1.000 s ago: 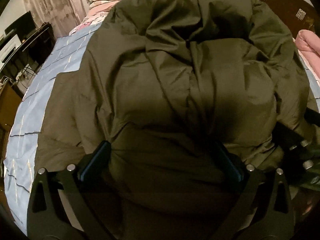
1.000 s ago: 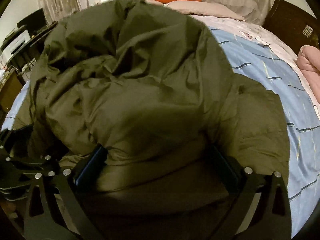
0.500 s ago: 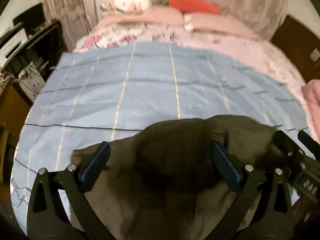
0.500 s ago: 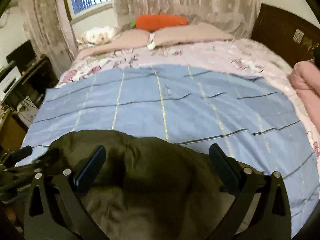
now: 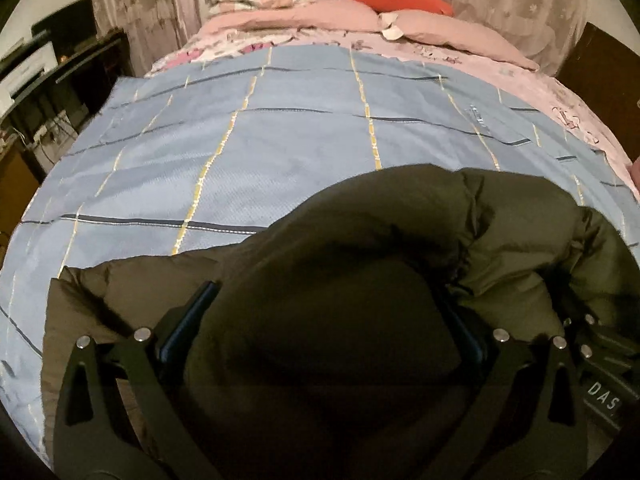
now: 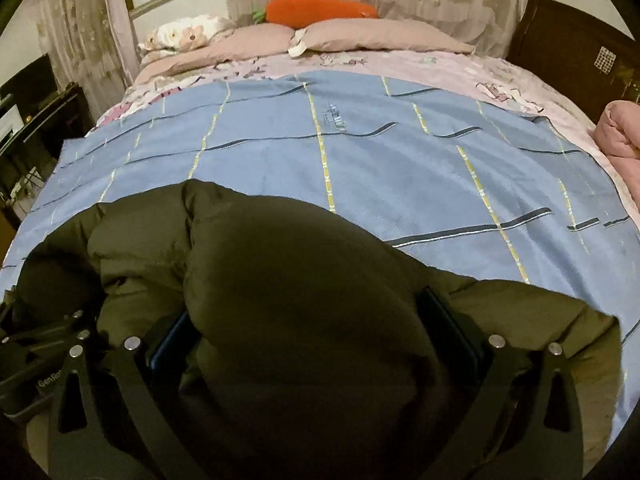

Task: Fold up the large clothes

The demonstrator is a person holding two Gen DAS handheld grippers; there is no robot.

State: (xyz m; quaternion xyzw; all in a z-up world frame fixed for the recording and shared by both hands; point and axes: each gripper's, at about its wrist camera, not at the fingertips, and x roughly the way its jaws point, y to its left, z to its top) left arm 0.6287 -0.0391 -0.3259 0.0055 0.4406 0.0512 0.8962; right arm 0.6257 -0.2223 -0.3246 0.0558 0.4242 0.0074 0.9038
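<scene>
1. The left gripper [image 5: 326, 320] has its jaws set wide, with a thick bulge of the dark olive padded jacket [image 5: 400, 216] filling the gap between them. The fingers [image 5: 188, 320] touch the fabric on both sides, but I cannot tell whether they are pinching it or just cradling it.
2. The right gripper [image 6: 316, 332] is the same: jaws wide, a mound of the jacket [image 6: 256, 232] between them, grip uncertain.
3. The two tools sit side by side at the jacket's near edge; each shows at the margin of the other's view.
4. Beyond the claws the jacket ends in a rounded, doubled-over edge, bunched between the two tools.
5. Ahead lies the bare blue checked blanket [image 5: 280, 140], then pink pillows [image 6: 360, 36].
6. Judgement: one big fold looks made; the bundle is lumpy, so flattening and at least another fold remain.
</scene>
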